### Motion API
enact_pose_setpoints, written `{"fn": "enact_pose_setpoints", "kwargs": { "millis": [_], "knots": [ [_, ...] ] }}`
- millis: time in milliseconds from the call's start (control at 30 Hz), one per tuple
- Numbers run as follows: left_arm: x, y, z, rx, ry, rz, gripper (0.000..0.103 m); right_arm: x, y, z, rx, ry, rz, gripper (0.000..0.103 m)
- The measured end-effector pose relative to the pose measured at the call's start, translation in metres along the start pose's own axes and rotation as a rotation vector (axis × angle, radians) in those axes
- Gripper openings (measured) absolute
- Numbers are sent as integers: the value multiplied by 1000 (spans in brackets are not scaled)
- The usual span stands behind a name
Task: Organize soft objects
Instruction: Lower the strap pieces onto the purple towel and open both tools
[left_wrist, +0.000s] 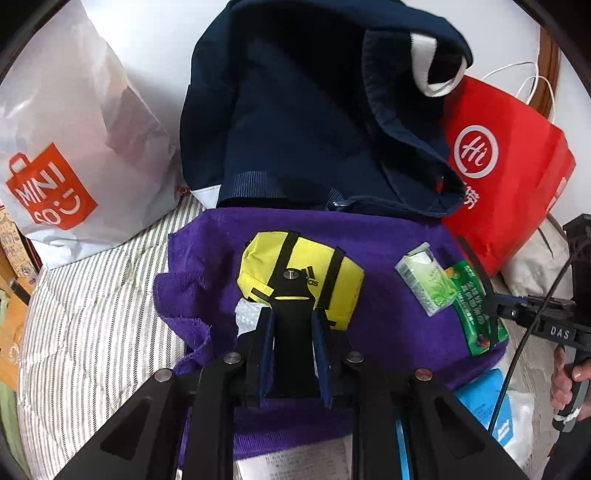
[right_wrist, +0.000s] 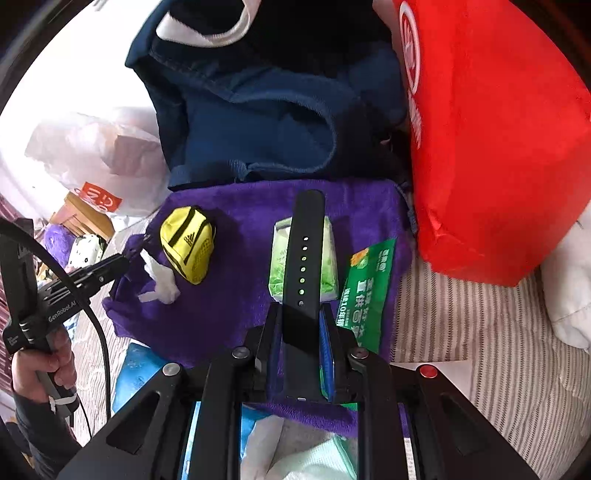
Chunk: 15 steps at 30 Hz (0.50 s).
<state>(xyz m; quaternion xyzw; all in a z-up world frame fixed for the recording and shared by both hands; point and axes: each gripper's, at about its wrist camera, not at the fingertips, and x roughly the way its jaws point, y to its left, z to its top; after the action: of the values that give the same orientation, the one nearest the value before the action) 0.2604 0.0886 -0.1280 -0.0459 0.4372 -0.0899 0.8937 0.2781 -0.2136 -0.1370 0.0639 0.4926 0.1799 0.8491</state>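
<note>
The purple towel (right_wrist: 236, 206) has bare patches between its small items. Behind it the navy jacket (left_wrist: 303, 122) blocks passage — the red bag (right_wrist: 491, 147) walls its right, the white bag (left_wrist: 74, 147) its left.

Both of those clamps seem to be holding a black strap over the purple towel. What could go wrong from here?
1. The right gripper pinches only the near end of the holed black strap, so the long free end could slip out onto the tissue pack.
2. The strap hides much of that pack from the right camera, which makes aiming harder.
3. The red bag stands against the purple towel and might topple onto it.
</note>
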Motion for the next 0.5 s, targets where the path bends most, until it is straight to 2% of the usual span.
{"fn": "enact_pose_setpoints", "kwargs": {
  "millis": [300, 500],
  "knots": [
    [27, 9, -7, -11, 32, -2, 20, 33, -5, -6, 15, 75, -10, 19],
    [34, 11, -8, -16, 43, -4, 21, 43, -4, -8, 16, 89, -5, 19]
  ]
}}
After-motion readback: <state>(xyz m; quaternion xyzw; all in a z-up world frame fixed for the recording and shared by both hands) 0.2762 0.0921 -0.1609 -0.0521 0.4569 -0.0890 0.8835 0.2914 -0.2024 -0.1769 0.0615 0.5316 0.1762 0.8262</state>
